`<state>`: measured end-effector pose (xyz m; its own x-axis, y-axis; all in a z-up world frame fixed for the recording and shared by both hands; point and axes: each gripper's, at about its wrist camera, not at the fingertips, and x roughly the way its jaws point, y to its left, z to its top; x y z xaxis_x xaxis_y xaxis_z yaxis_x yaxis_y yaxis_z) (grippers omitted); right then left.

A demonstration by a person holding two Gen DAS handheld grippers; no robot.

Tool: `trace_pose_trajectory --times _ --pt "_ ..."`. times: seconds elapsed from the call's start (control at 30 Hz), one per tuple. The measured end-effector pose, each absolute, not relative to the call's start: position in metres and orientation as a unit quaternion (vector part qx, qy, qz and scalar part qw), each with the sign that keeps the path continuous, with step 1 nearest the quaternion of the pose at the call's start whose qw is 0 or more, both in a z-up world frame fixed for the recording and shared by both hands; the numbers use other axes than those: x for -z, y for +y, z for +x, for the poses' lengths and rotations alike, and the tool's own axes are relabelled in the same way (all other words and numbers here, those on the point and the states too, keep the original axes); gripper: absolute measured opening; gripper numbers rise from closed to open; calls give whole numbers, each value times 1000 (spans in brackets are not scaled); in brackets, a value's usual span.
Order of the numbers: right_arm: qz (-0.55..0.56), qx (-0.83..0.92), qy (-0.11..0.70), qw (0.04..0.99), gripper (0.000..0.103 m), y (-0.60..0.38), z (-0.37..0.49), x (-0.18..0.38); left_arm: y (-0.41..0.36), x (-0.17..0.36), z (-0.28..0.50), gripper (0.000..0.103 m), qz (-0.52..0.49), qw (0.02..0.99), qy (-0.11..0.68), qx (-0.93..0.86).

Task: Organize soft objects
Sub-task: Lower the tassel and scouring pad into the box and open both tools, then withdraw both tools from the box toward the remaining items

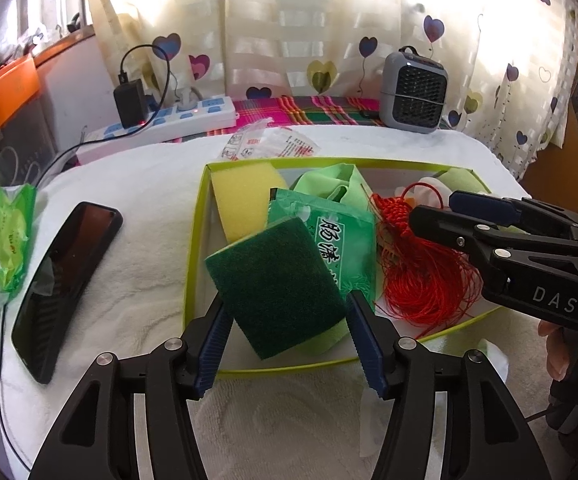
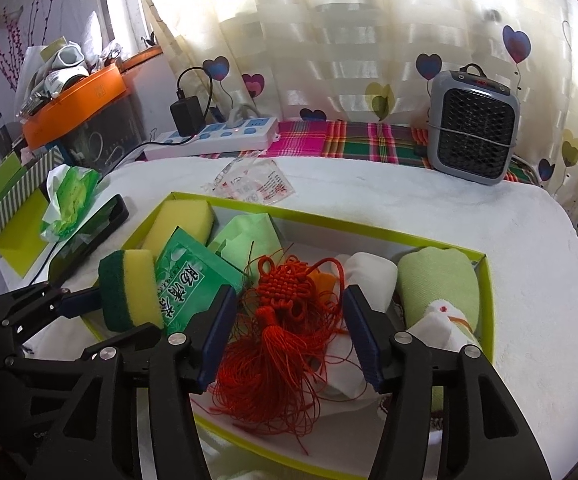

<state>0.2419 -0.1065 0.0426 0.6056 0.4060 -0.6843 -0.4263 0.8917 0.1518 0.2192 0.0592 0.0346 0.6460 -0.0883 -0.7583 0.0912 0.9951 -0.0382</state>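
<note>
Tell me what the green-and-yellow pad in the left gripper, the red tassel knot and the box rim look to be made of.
Scouring sponge: yellow foam with a dark green abrasive fibre layer; porous side, fuzzy matte face.
Red tassel knot: braided cord, probably silky synthetic; slight sheen, loose fine threads.
Box: likely thin cardboard, lime-green printed edge; thin, straight, folded walls.

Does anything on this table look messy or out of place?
Yes. The red tassel's threads splay loose in the box, a few trailing over its near rim. A crumpled green tissue pack sits outside the box, beside a phone.
</note>
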Motion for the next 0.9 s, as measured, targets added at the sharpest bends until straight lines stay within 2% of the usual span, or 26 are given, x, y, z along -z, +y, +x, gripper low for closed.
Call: trace_pose_trajectory --times 0.9 --pt "51 -218 362 905 60 -136 179 -54 63 -54 174 60 -23 918 393 54"
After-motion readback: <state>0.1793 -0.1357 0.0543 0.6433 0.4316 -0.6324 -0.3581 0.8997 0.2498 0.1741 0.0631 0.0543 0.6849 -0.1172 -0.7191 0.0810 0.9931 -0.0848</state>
